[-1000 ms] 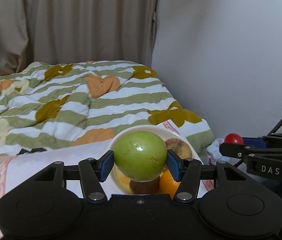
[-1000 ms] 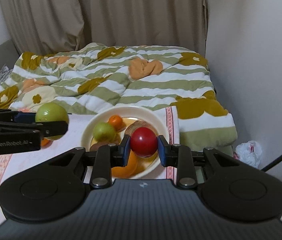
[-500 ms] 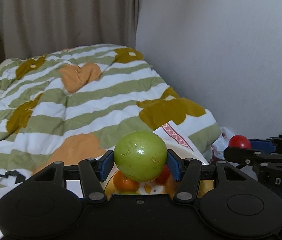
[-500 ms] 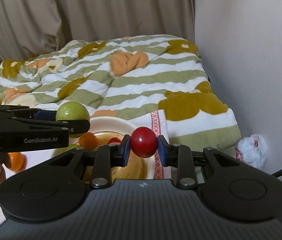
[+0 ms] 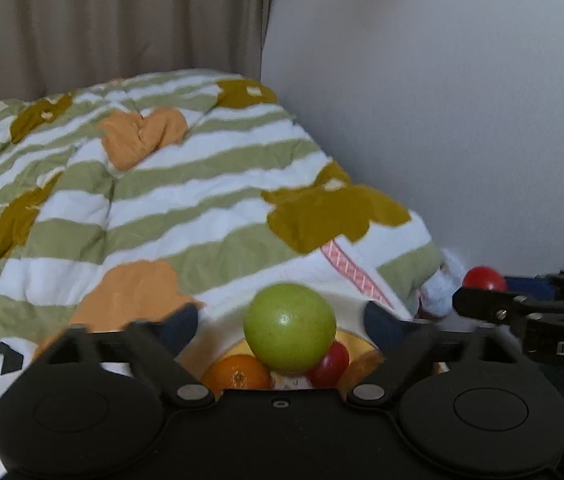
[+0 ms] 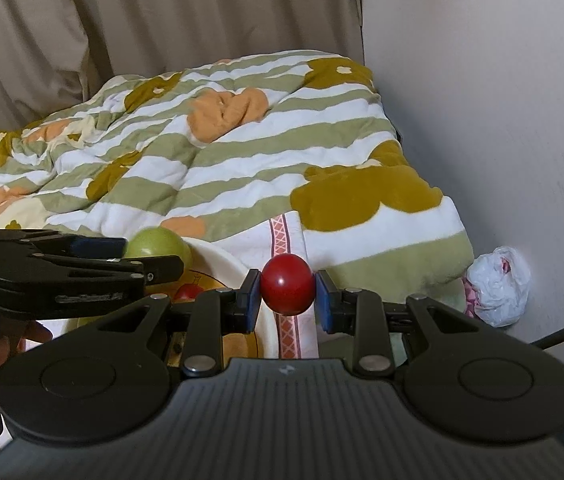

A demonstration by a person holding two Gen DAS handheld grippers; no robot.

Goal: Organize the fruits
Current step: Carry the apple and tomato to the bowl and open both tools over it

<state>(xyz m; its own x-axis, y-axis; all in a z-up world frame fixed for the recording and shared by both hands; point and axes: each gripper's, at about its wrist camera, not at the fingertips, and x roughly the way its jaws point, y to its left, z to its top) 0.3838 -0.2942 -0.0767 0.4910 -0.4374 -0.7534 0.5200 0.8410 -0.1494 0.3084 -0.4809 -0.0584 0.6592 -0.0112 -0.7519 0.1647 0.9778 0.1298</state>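
Over the cream bowl (image 5: 355, 312) at the bed's edge, left tongs (image 5: 287, 326) had just been opening; pads stood wide, clear of the green apple (image 5: 289, 328), which sat between them above the orange (image 5: 238, 372) and small red fruit (image 5: 331, 362) in the bowl. Whether it rested or was dropping, could not tell. Right tongs (image 6: 287, 291) stayed clamped on the red ball fruit (image 6: 287, 290), beside the bowl's rim. Judgement: left should back straight out, then right lower over a gap before letting go. Both fruits near round; no clear long axis, stem ends not visible.
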